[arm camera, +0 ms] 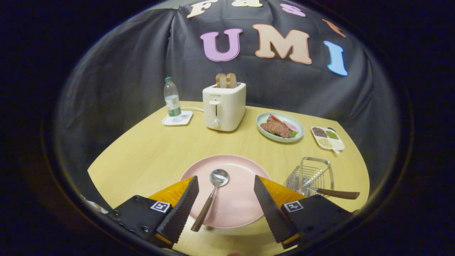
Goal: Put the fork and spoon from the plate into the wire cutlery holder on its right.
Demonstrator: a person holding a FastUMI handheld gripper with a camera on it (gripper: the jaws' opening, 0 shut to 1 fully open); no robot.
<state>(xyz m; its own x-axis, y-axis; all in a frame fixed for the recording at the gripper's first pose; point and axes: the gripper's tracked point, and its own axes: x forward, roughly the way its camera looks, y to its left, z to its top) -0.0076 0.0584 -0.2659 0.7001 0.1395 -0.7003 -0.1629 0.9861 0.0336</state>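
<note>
Tongs [224, 183] spread wide, gripping nothing, poised over pink plate [245, 206] on worktop [149, 153]. Spoon [211, 197] lying on plate between the fingers, nearer the left one, bowl pointing away. Wire cutlery holder [312, 174] just right of plate, fork [332, 193] already inside, wooden handle jutting out rightward. Toaster [224, 106] well beyond plate.

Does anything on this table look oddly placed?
The fork lies tipped in the wire holder, its handle jutting over the rim. The spoon lies on the pink plate between the open tongs.
</note>
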